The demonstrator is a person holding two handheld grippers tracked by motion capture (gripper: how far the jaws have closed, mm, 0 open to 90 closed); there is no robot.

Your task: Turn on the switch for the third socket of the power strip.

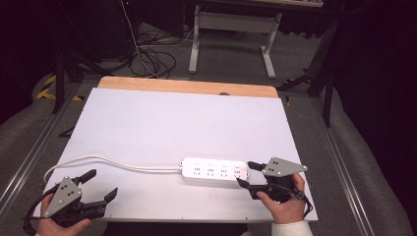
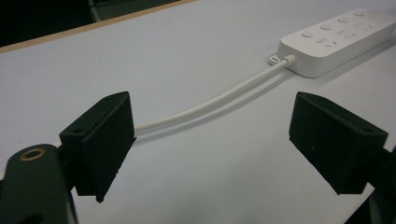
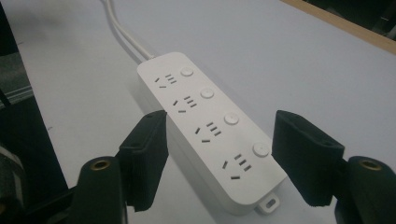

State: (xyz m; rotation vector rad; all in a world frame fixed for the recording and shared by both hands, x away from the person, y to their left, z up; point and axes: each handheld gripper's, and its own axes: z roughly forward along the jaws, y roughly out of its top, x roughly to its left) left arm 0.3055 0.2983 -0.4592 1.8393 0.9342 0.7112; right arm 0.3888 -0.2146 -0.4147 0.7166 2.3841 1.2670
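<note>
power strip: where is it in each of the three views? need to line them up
High view: power strip lies lower centre-right on the white table, its end between the right gripper's open jaws.
Left gripper view: upper right corner, beyond the jaws.
Right gripper view: centre, running between the jaws.
Shared landmark: its white cable leaving the far end.

A white four-outlet plastic power strip [image 1: 214,172] lies flat on the white-topped table [image 1: 162,123], toward its near right part, its length running left to right. Its white round cable [image 1: 113,162] leaves the strip's left end and runs leftward across the table to the left edge. The right black two-jaw gripper [image 1: 244,173] sits at the strip's right end, a jaw on either side of that end. The left black two-jaw gripper [image 1: 102,183] sits at the near left corner, just before the cable, well apart from the strip.
</note>
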